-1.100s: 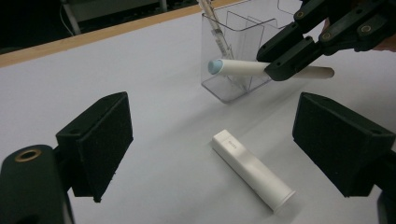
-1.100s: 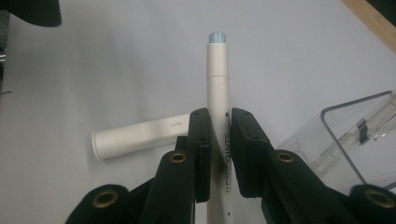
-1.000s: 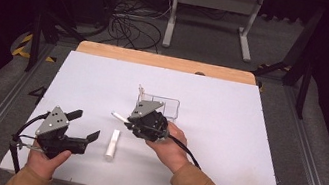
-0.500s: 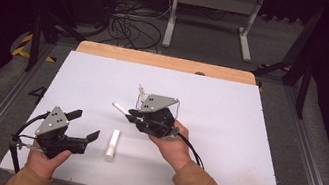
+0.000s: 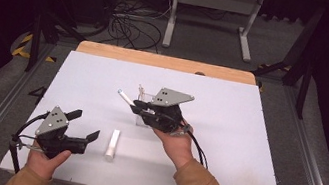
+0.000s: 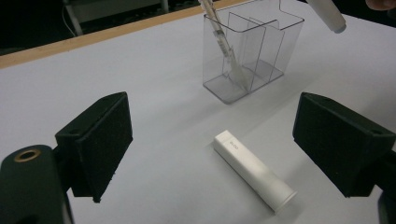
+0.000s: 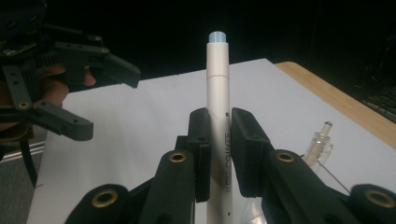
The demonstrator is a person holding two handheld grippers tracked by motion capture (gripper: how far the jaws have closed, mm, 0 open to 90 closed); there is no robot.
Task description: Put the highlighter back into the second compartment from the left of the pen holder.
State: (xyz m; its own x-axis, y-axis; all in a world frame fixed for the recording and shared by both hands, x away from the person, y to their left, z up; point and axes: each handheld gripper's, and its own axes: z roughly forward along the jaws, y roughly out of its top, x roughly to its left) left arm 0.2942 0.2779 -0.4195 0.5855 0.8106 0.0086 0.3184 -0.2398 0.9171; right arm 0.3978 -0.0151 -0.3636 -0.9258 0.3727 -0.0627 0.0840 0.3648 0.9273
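Observation:
My right gripper (image 5: 144,106) is shut on a white pen (image 5: 126,99) with a pale blue tip, held in the air over the middle of the white table (image 5: 246,136). In the right gripper view the jaws clamp the pen (image 7: 218,88) about its middle, tip pointing away. A clear divided holder (image 6: 252,51) stands on the table with a clear syringe-like pen (image 6: 223,39) leaning in it; the right gripper partly hides it in the high view. A white pen cap (image 5: 113,145) lies flat on the table. My left gripper (image 5: 84,125) is open, aimed at the cap (image 6: 254,170).
The table's wooden far edge (image 5: 167,61) runs across the back. Beyond it stand a metal frame (image 5: 212,9) and a tangle of cables (image 5: 129,20) on the floor. The table's right half (image 5: 249,178) is bare white surface.
My right gripper has lifted the pen and drifted slightly right and away, so the pen tip now sits higher over the holder. The left gripper and the cap have stayed put.

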